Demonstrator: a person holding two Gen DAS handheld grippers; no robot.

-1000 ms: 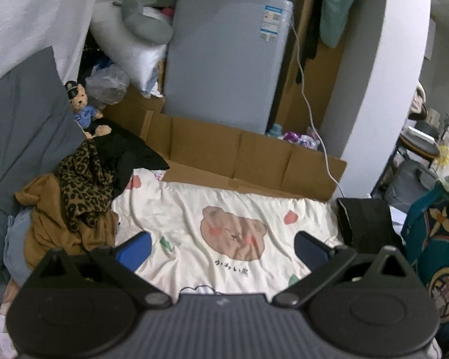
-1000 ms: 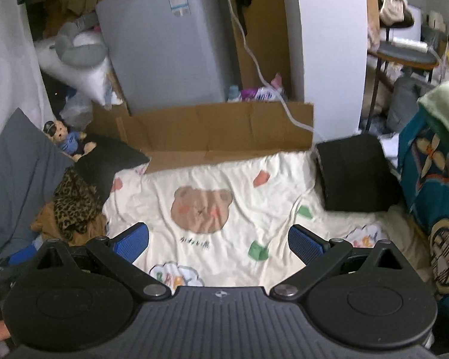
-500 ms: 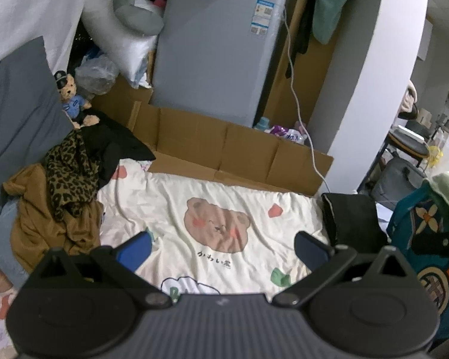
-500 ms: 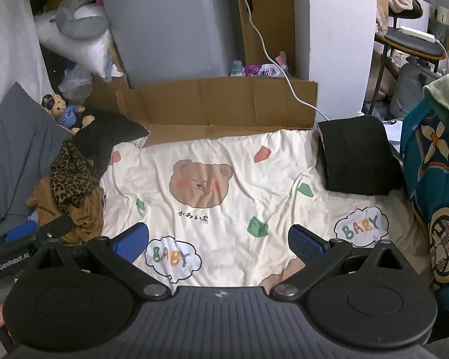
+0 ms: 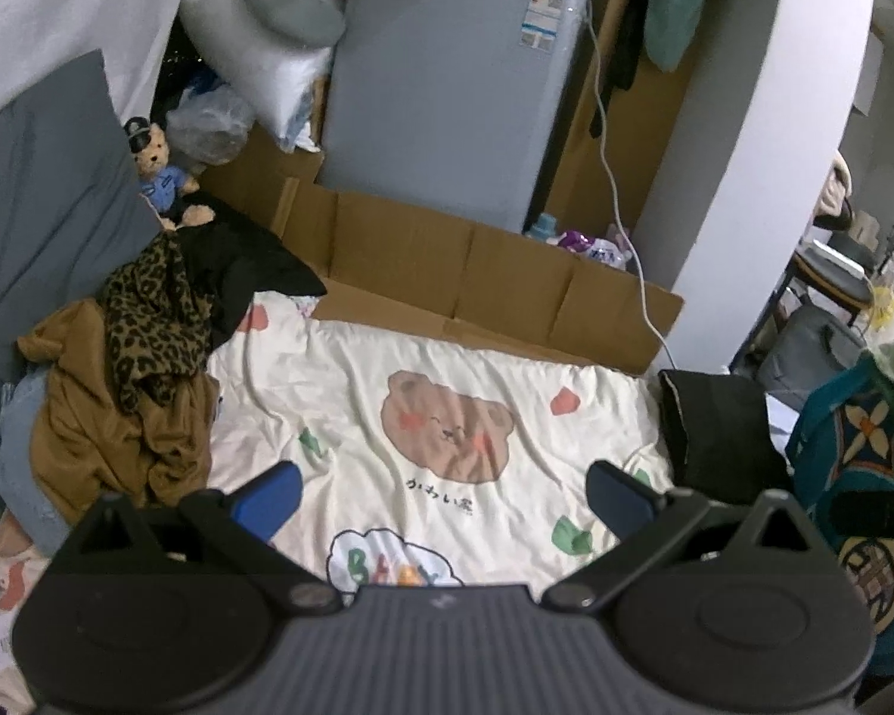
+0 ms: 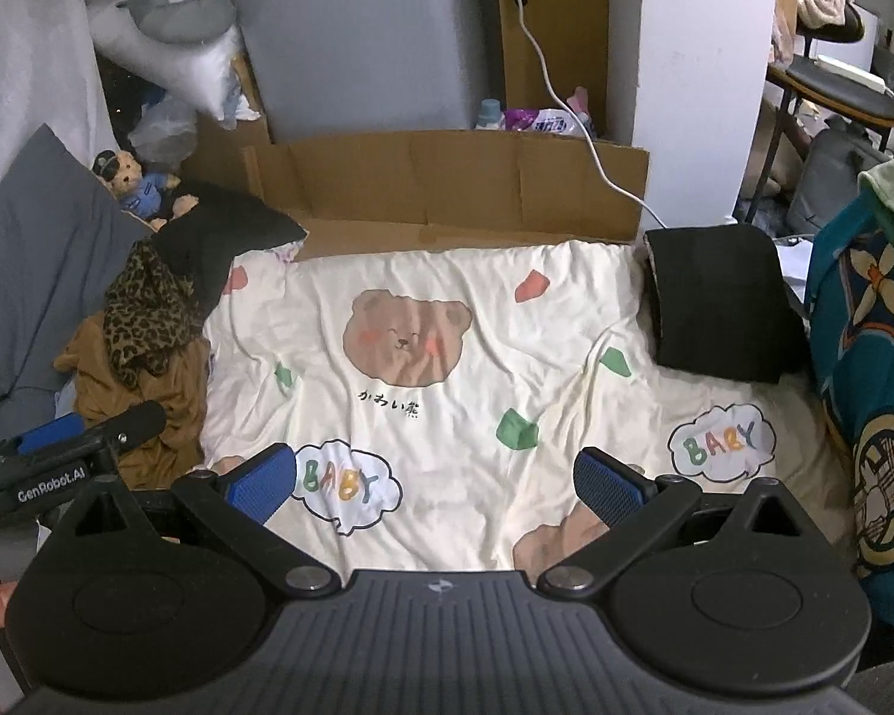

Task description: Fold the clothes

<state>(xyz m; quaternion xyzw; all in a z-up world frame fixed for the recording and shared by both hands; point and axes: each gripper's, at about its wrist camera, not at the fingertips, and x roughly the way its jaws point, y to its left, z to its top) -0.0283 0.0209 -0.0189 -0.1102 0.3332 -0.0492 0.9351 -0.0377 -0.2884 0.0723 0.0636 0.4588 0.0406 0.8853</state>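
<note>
Both grippers (image 5: 441,497) (image 6: 435,479) higher, further back.

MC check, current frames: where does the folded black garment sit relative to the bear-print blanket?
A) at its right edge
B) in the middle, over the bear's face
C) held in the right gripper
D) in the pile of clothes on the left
A: the folded black garment lies at the right edge of the bear-print blanket, apart from the left-hand pile, while the right gripper is open and empty.
</note>
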